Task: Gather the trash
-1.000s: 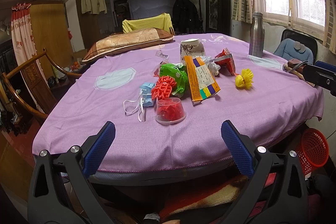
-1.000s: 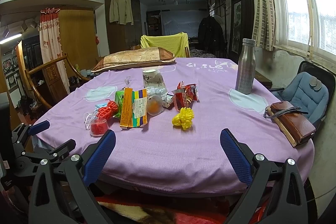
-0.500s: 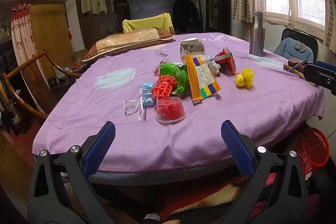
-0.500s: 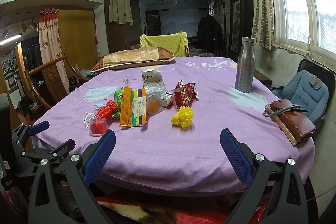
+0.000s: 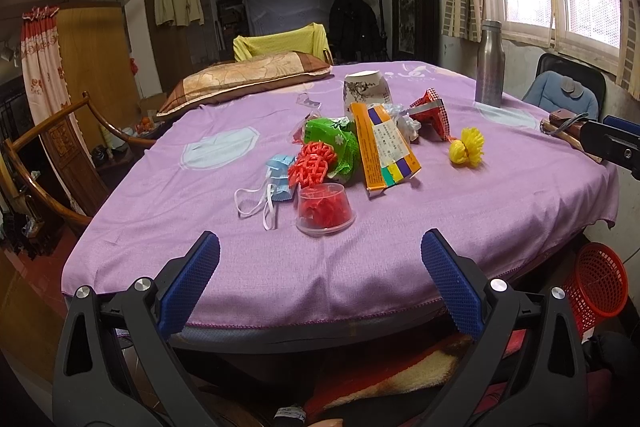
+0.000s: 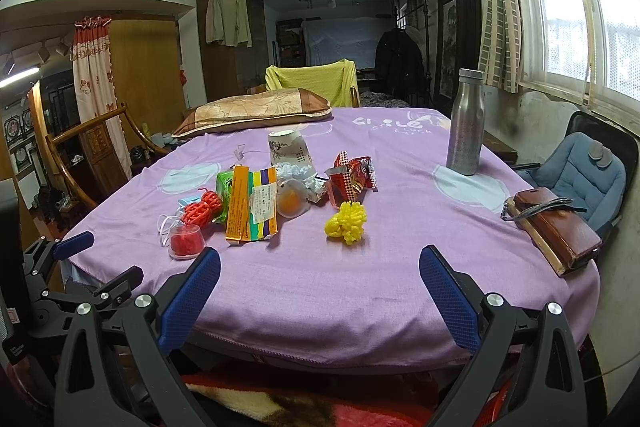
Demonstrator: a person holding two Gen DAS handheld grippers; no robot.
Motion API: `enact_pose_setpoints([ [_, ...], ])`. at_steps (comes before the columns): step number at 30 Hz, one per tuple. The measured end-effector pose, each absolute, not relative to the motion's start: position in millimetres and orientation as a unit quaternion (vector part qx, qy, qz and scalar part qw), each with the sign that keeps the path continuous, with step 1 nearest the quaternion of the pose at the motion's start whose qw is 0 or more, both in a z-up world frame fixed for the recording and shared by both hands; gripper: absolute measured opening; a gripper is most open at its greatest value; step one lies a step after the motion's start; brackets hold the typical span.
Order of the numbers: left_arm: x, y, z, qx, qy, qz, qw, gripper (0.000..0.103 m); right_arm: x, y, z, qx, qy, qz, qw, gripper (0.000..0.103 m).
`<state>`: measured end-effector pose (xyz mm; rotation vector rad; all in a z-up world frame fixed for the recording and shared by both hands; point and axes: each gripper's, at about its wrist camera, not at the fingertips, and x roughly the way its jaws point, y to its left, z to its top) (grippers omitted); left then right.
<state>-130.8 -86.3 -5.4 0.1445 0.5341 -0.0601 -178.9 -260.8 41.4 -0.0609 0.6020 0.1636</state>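
Both grippers are held wide open at the near edge of the purple tablecloth (image 5: 460,211), nothing pinched: left gripper (image 5: 320,285), right gripper (image 6: 320,295). The trash pile (image 5: 360,143) is bunched mid-table, clear red-filled cup (image 5: 325,209) nearest. A red basket (image 5: 596,287) is seen down low at right.

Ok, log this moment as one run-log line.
phase: pre-grasp | left gripper: open, empty | right gripper: open, empty | trash pile: untouched on table | red basket: beside table
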Motion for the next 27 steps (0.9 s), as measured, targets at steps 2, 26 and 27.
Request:
enact_pose_setpoints([
  [2,-131,-86,-5,0.071,0.264,-0.030,0.962,0.097,-180,-261,42,-0.030,0.296,0.080,0.951,0.097],
  [26,-85,-66,-31,0.020,0.316,-0.080,0.945,0.097,-143,-284,9,-0.005,0.338,0.070,0.939,0.097],
  [27,-80,-67,-32,0.019,0.319,-0.082,0.944,0.097,-137,-285,6,-0.003,0.343,0.070,0.937,0.097],
])
